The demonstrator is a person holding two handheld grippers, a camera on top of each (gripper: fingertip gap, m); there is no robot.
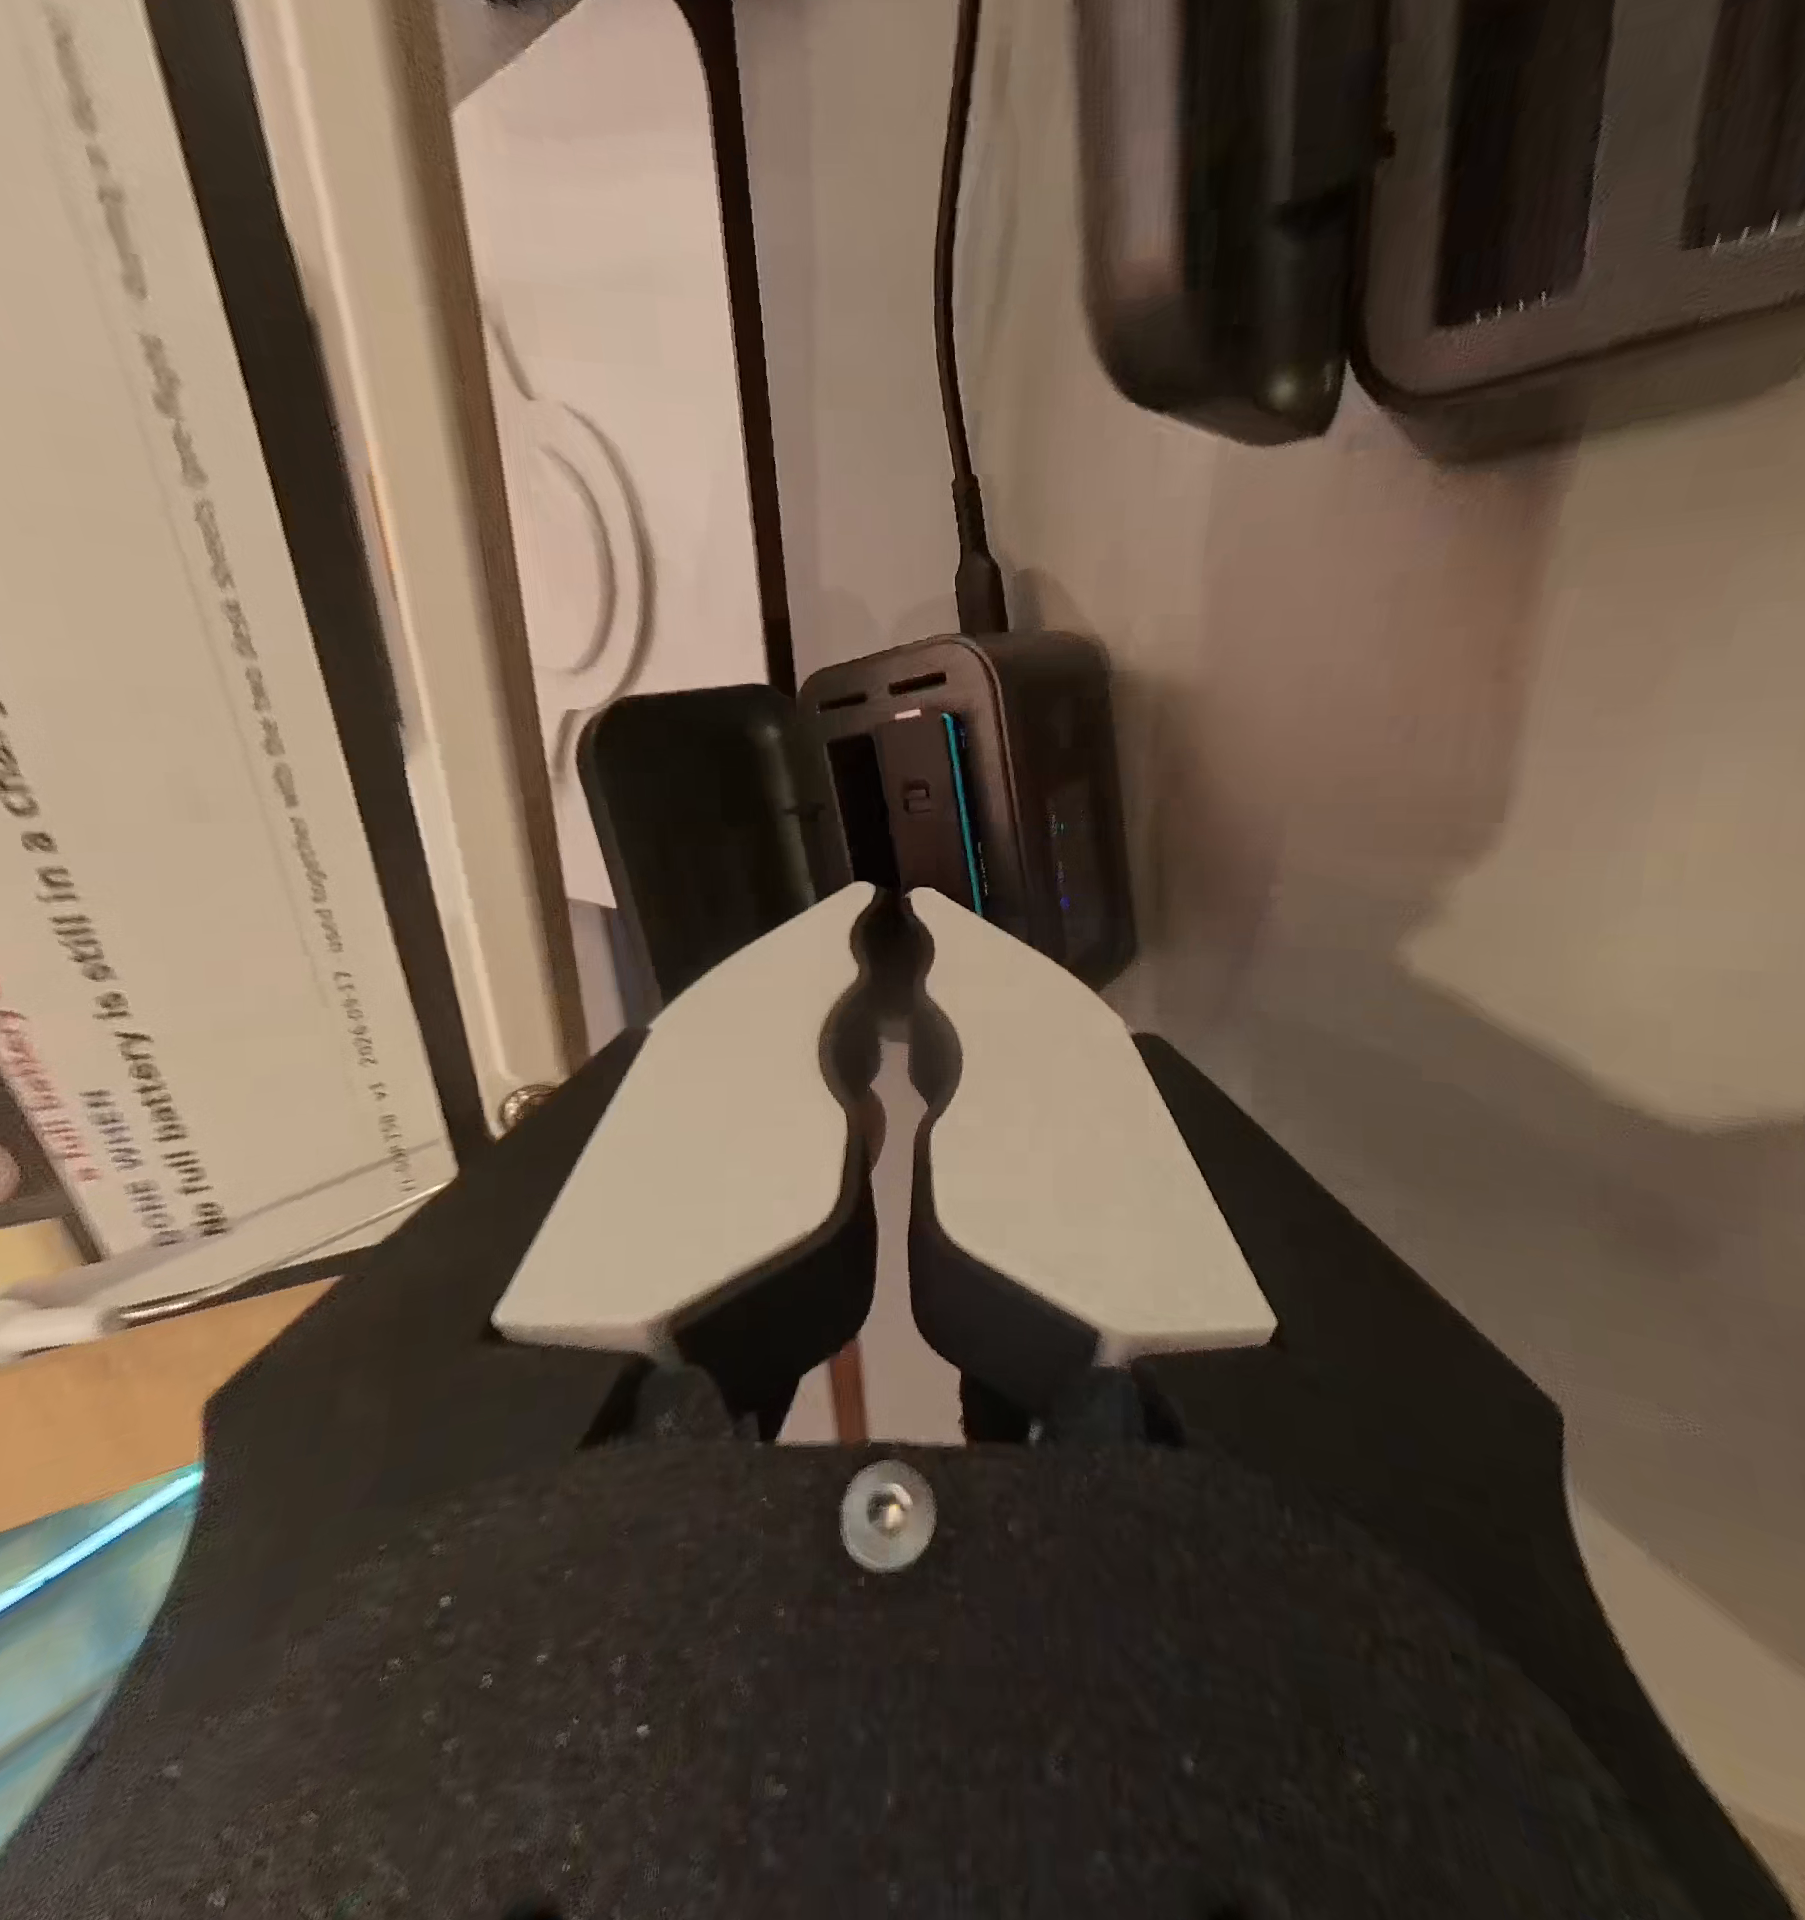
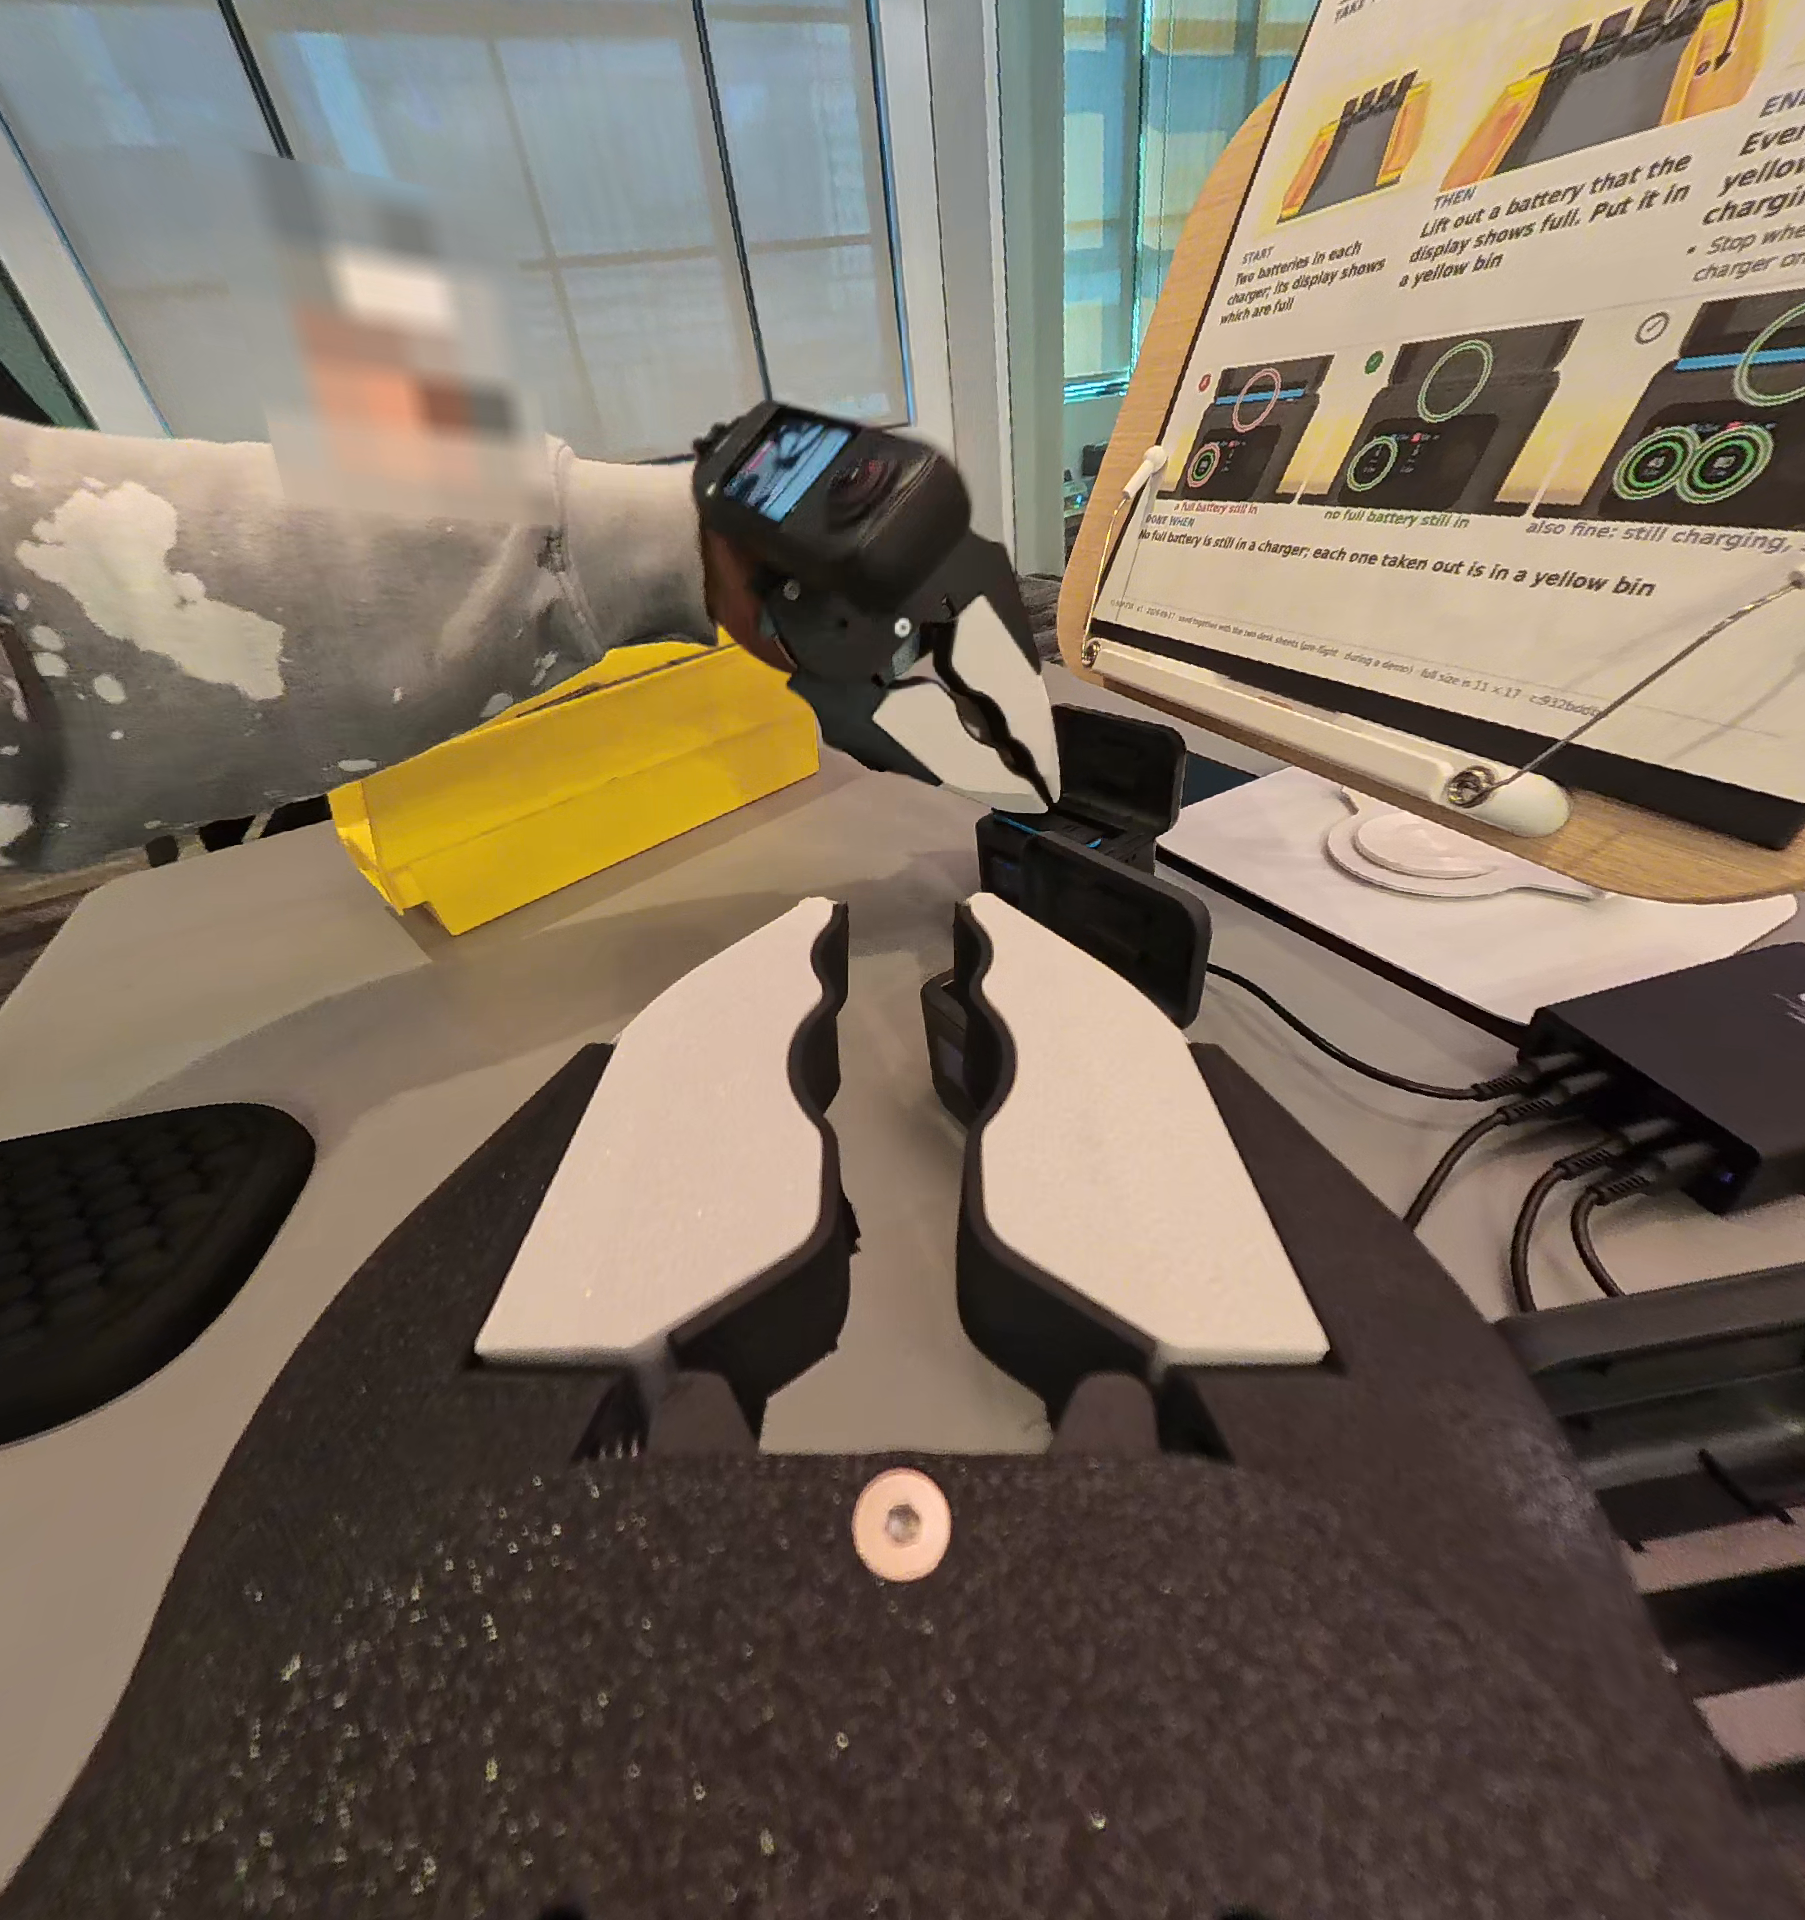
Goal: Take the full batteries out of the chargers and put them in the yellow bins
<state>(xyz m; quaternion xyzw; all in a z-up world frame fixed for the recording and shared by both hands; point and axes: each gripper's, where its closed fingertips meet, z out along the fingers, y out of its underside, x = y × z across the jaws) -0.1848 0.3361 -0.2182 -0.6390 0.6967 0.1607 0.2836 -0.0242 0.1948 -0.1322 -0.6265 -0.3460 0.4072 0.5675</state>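
1. Presently, the left gripper (image 1: 890,896) sits with its tips nearly touching, at the open top of the far charger (image 1: 965,800). Whether the tips are pinching a battery edge cannot be told; the contact is hidden behind them.
2. That charger stands on the grey table (image 2: 254,997), lid (image 2: 1126,758) flipped up, cable (image 1: 955,395) plugged in. One battery (image 1: 929,821) sits upright in its slot, a teal stripe along its edge; the slot beside it looks empty.
3. The right gripper (image 2: 898,914) hangs with a moderate gap between its fingers, holding nothing, above the table near a second charger (image 2: 1085,935).
4. The yellow bin (image 2: 586,790) lies well apart, to the left, behind the left gripper in the right wrist view.
5. Handling, judged: the battery is a small rigid block, light, with smooth plastic faces, so likely slippery. The slot fit probably gives some friction.
6. Take hold on the two broad faces at the exposed top edge and pull straight along the slot. A tilted pull may jam it or drag the light charger up.
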